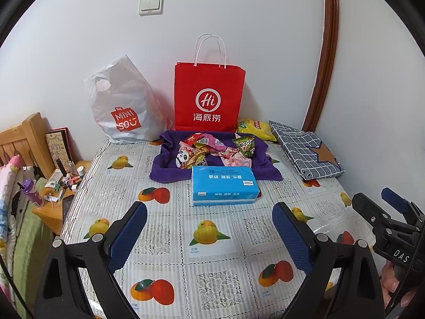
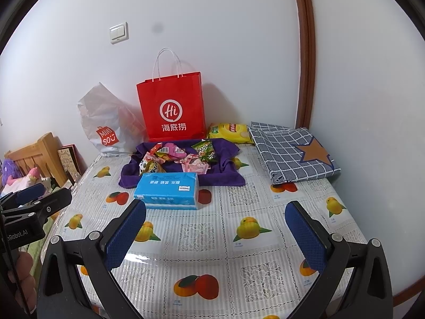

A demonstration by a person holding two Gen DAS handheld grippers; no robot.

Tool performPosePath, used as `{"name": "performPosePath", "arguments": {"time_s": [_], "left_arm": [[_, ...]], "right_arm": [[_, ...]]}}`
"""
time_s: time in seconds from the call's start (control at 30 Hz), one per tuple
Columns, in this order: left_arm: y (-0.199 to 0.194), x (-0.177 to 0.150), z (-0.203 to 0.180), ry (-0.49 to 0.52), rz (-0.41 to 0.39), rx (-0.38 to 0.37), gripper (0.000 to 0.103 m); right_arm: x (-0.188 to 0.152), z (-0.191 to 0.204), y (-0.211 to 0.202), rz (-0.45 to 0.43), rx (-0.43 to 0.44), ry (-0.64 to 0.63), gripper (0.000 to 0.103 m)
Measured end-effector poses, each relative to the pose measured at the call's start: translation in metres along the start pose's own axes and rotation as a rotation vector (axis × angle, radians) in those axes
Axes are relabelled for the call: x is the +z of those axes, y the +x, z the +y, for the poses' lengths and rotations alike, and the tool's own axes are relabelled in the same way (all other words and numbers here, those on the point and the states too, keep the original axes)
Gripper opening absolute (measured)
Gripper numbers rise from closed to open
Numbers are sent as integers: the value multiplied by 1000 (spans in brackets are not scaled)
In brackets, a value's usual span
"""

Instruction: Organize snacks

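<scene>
Several small snack packets (image 1: 212, 151) (image 2: 178, 158) lie heaped on a purple cloth (image 1: 164, 170) (image 2: 228, 175) at the far side of the table. A yellow chip bag (image 1: 255, 129) (image 2: 229, 132) lies behind it, right of a red paper bag (image 1: 209, 98) (image 2: 172, 109) that stands upright against the wall. A blue tissue pack (image 1: 224, 186) (image 2: 167, 191) lies in front of the cloth. My left gripper (image 1: 209, 236) hovers open over the near table, nothing between its fingers. My right gripper (image 2: 217, 236) is open and empty too, to the right of the left one.
A white plastic shopping bag (image 1: 122, 109) (image 2: 103, 127) leans on the wall left of the red bag. A folded checked cloth (image 1: 305, 151) (image 2: 292, 151) lies at the far right. The fruit-print tablecloth (image 1: 212, 265) (image 2: 212, 239) covers the table. A cluttered wooden nightstand (image 1: 58, 186) and bed stand left.
</scene>
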State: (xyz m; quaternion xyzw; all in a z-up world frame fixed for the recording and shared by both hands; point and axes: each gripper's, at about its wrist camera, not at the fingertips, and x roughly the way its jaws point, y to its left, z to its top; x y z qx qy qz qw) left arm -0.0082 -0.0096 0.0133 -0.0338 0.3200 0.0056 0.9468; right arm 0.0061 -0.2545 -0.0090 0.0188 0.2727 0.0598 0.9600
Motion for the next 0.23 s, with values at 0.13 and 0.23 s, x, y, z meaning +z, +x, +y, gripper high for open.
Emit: {"name": "performPosePath", "arguments": {"time_s": [0.13, 0.23], "left_arm": [[-1, -1, 0, -2, 2, -3, 96], [-3, -3, -3, 11, -18, 13, 96]], "right_arm": [[0, -1, -2, -4, 2, 6, 103], [-1, -1, -3, -8, 4, 1, 103]]}}
